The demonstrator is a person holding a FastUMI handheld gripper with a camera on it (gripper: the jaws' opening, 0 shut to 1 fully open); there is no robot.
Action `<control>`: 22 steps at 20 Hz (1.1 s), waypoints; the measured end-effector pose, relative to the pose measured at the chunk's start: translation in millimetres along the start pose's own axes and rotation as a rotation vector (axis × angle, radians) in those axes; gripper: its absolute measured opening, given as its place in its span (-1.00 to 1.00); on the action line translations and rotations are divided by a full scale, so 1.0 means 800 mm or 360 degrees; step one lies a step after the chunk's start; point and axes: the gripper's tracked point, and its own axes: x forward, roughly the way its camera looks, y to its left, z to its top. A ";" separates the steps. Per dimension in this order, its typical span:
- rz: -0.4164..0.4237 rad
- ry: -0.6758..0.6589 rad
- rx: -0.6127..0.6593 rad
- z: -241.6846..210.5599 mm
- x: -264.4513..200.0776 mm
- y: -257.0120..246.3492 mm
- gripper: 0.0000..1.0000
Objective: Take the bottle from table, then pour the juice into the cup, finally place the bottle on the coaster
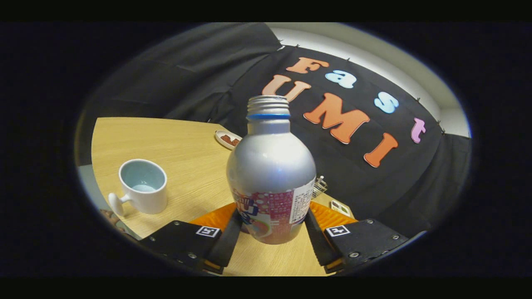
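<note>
Sitting leftmost on the pale wooden table (pixel 174 137), the white ceramic cup (pixel 142 185) points its handle outward, its open mouth free for pouring. Further right, beyond it, a small flat oval coaster with a red pattern (pixel 227 139) waits near the table's far edge. The silver metal bottle with a threaded, uncapped neck (pixel 271 170) stands upright between the black fingers (pixel 226 245); the gripper (pixel 272 241) is closed to bottle width, both fingers pressing its labelled base. Whether the base has lifted is unclear, and the small objects behind the bottle's right side are unreadable.
</note>
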 end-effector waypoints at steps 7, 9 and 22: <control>-0.0041 0.0008 -0.0309 0.007 0.009 0.010 0.55; -0.0050 0.0013 -0.0400 0.007 0.011 0.012 0.56; -0.0080 0.0009 -0.0874 0.010 0.010 0.020 0.55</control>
